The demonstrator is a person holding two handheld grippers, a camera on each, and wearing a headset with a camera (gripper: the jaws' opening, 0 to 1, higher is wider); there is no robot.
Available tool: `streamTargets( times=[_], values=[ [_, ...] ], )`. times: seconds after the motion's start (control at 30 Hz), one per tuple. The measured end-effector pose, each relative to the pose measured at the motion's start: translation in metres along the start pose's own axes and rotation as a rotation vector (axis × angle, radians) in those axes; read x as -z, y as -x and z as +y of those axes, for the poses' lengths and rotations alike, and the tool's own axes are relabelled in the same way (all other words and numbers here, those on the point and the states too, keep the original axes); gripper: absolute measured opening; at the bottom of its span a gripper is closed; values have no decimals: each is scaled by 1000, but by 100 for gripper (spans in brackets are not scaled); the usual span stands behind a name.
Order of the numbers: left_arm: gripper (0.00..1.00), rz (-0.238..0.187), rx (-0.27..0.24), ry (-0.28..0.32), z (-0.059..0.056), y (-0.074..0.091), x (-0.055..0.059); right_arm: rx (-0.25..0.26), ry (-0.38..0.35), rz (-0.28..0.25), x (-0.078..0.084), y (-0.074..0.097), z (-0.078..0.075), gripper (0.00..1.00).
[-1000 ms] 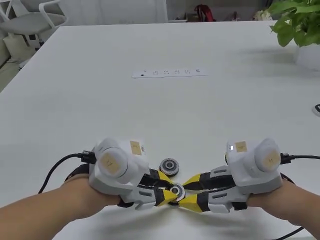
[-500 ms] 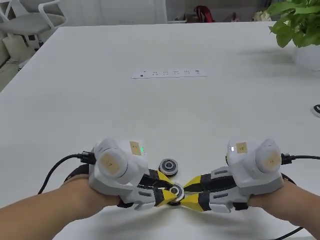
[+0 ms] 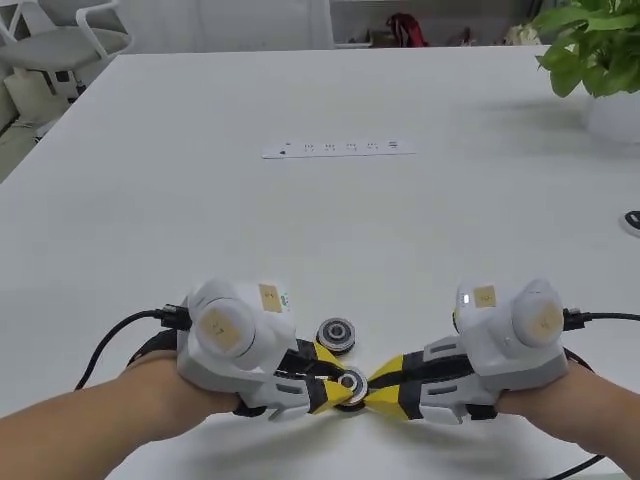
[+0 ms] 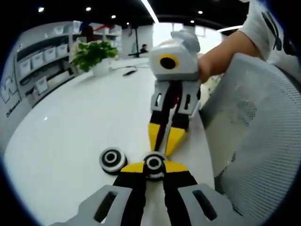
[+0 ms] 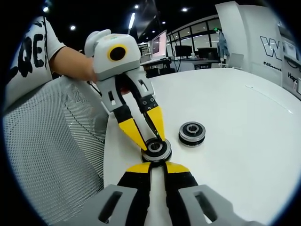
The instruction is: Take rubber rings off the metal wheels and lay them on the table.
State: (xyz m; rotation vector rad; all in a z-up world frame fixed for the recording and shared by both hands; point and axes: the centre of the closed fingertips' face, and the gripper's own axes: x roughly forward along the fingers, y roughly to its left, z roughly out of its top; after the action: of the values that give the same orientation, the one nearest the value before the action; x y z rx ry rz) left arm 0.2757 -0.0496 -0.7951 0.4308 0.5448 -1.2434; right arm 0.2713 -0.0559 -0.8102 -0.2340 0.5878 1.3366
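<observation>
Tabletop (image 3: 200, 200): one, white, broad and matte. Chair (image 3: 60, 40): one, white, beyond the far left corner. Potted plant (image 3: 590, 45): one, green-leaved, at the far right edge. Claws: two, grey-bodied with black jaws and yellow tips, meeting nose to nose at the near edge of the tabletop. The left claw (image 3: 328, 378) comes in from the left and the right claw (image 3: 376, 386) from the right. Each is clenched on the rim of the same wheel, on opposite sides of it, with the jaws drawn close together. Power strip (image 3: 328, 149): one, white, lying crosswise at mid-tabletop, well apart from the work. Metal wheels: two, small and alike. Each is a round disc with a black outer band, which appears to be the rubber ring, around a pale metal face and a dark centre bore. Both bands sit on their wheels. The gripped wheel (image 3: 348, 381) sits between the two sets of yellow tips, face up with its bore pointing upward. Whether it rests on the tabletop or is lifted just clear of it cannot be told. The loose wheel (image 3: 337, 334) lies flat just beyond the gripped one, near it but apart, touched by neither claw, with its bore also upward. Being round, neither wheel shows a long axis from above.
</observation>
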Motion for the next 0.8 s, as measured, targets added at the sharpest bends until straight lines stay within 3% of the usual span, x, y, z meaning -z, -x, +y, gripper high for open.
streamTargets(
  times=[0.8],
  values=[
    [13, -1, -5, -7, 0, 0, 0, 9, -99, -18, 0, 3, -3, 0]
  ],
)
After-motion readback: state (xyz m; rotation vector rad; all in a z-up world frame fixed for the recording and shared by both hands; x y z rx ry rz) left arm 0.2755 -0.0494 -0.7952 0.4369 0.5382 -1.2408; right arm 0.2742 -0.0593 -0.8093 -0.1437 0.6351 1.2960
